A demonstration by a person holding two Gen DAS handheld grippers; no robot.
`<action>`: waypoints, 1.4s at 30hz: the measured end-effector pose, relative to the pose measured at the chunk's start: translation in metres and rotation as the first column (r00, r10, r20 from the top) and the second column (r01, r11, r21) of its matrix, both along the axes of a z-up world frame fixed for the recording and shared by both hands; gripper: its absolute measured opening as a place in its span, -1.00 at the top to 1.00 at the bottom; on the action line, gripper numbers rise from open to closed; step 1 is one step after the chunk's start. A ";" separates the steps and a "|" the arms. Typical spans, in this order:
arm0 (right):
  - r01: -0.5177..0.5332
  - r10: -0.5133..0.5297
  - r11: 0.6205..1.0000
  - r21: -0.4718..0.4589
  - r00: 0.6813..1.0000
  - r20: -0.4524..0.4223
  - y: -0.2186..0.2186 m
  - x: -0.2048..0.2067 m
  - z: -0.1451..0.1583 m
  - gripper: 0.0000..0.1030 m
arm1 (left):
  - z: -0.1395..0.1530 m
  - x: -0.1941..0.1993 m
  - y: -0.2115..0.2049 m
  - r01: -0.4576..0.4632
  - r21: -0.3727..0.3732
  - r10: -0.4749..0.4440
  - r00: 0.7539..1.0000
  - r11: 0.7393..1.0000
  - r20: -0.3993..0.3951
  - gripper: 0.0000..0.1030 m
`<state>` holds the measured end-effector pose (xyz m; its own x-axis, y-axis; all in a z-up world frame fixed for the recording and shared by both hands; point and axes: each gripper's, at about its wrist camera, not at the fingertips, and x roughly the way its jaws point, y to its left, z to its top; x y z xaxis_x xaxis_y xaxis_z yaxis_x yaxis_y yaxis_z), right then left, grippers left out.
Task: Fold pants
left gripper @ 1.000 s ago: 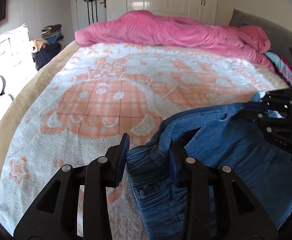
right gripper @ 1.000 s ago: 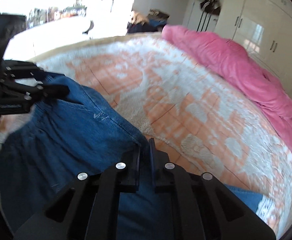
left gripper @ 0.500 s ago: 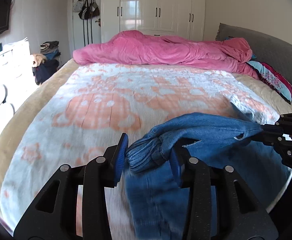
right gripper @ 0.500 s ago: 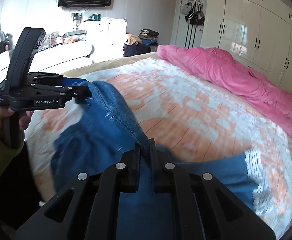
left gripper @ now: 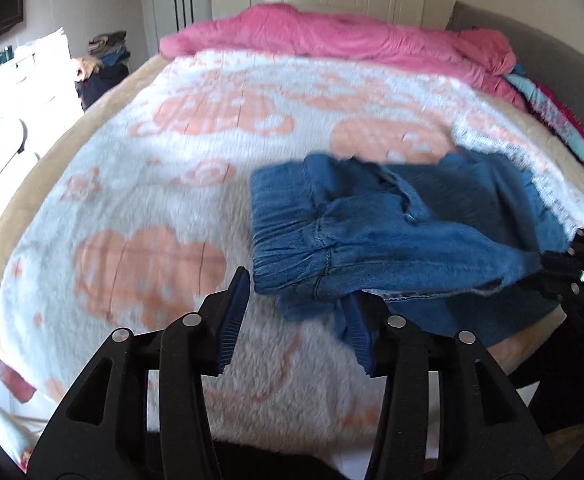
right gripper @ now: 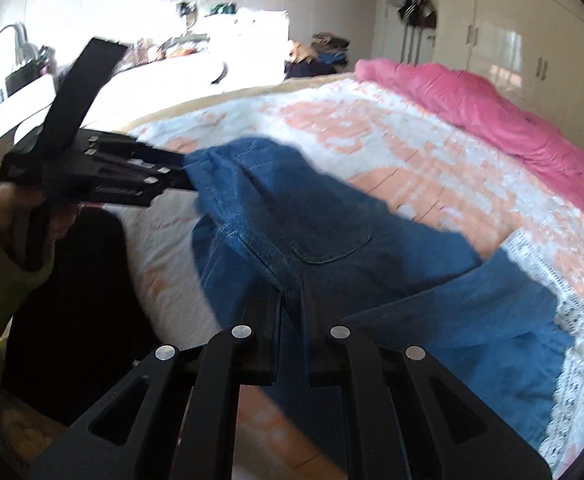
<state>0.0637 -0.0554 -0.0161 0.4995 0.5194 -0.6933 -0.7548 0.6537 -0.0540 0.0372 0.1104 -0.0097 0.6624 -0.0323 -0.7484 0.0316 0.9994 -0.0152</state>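
Note:
Blue denim pants (left gripper: 392, 236) lie partly bunched on the bed, waistband towards the left. My left gripper (left gripper: 296, 304) is open with blue pads; only a small bit of denim touches its right pad. In the right wrist view the left gripper (right gripper: 179, 172) points at the pants' edge (right gripper: 292, 216). My right gripper (right gripper: 292, 300) is shut on a seam fold of the pants and holds it lifted. It shows at the right edge of the left wrist view (left gripper: 548, 260), pinching the cloth.
The bed carries a white and orange fleece blanket (left gripper: 171, 168). A pink duvet (left gripper: 332, 36) is heaped at the far side. Folded clothes (left gripper: 564, 128) lie by the grey headboard. White wardrobes (right gripper: 532, 40) stand behind, and a dresser with clutter (right gripper: 211, 40) stands beside the bed.
My left gripper has opened and let go of the waistband, which dropped onto the bed. Both grippers pulled back towards the bed's near edge; the right one still holds the pants.

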 end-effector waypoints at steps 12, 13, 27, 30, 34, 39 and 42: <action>-0.026 0.019 0.997 -0.070 0.994 -0.104 0.003 -0.008 -0.041 0.80 | 0.011 -0.031 0.004 -0.046 0.055 0.047 0.999 0.997 -0.021 0.05; -0.028 0.020 0.997 -0.071 0.994 -0.109 0.003 -0.008 -0.043 0.79 | 0.020 -0.035 0.004 -0.059 0.059 0.058 0.998 0.997 0.009 0.05; -0.044 0.056 0.997 0.059 0.975 -0.216 -0.015 -0.014 -0.037 0.60 | -0.016 0.009 -0.046 0.048 0.101 -0.039 0.995 0.994 -0.088 0.05; -0.029 0.077 0.978 0.205 0.970 -0.230 -0.032 -0.013 -0.010 0.60 | -0.020 0.006 -0.051 0.059 0.151 -0.048 0.996 0.987 -0.076 0.02; 0.029 0.001 0.987 0.161 0.983 -0.183 -0.024 -0.001 -0.005 0.42 | -0.022 0.006 -0.050 0.058 0.141 -0.047 0.996 0.988 -0.079 0.01; 0.106 -0.090 0.993 0.042 0.955 -0.282 -0.007 0.018 -0.053 0.34 | -0.022 0.006 -0.045 0.054 0.120 -0.045 0.996 0.991 -0.080 -0.06; 0.121 -0.101 0.991 0.057 0.955 -0.280 -0.007 0.017 -0.055 0.34 | -0.023 0.007 -0.044 0.047 0.114 -0.038 0.996 0.992 -0.082 -0.08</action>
